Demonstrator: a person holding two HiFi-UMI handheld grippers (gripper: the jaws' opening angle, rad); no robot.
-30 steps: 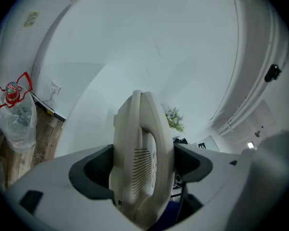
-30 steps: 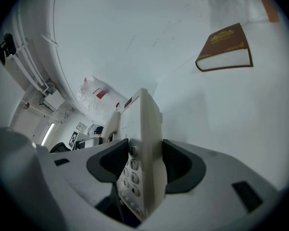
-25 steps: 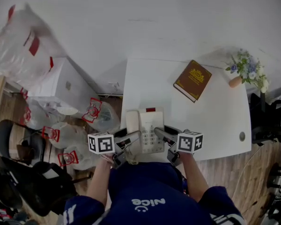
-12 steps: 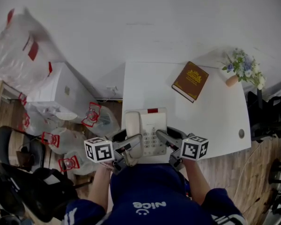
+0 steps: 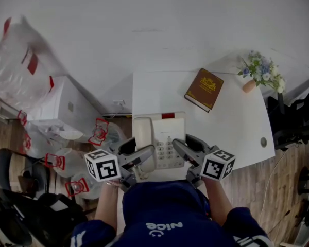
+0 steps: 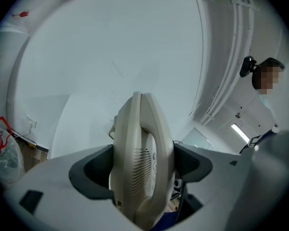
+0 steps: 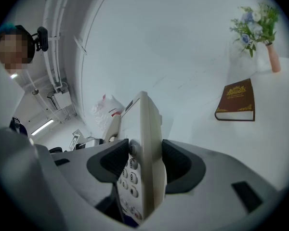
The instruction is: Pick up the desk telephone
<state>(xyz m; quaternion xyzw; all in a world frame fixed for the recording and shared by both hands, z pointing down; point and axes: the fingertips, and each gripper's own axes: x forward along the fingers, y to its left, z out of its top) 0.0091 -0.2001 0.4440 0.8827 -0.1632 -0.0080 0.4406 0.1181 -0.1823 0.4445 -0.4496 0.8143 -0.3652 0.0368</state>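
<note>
A cream desk telephone (image 5: 164, 138) with a grey keypad and a red patch at its top hangs near the white table's (image 5: 232, 127) front left edge, close to my body. My left gripper (image 5: 142, 157) is shut on its handset side; the handset (image 6: 142, 153) fills the space between the dark pads (image 6: 94, 170). My right gripper (image 5: 179, 151) is shut on the phone's right edge, where the body and keypad (image 7: 139, 162) stand edge-on between the pads (image 7: 176, 160). The phone's underside is hidden.
A brown book (image 5: 204, 89) lies on the far part of the table, with a small vase of flowers (image 5: 260, 72) at the far right corner. Left of the table stand a white box (image 5: 67, 107) and several plastic bags (image 5: 20, 55) on the floor.
The telephone, held by both grippers, has come a little closer to me and the grippers have spread lower in the head view. Table and book have shifted left.
</note>
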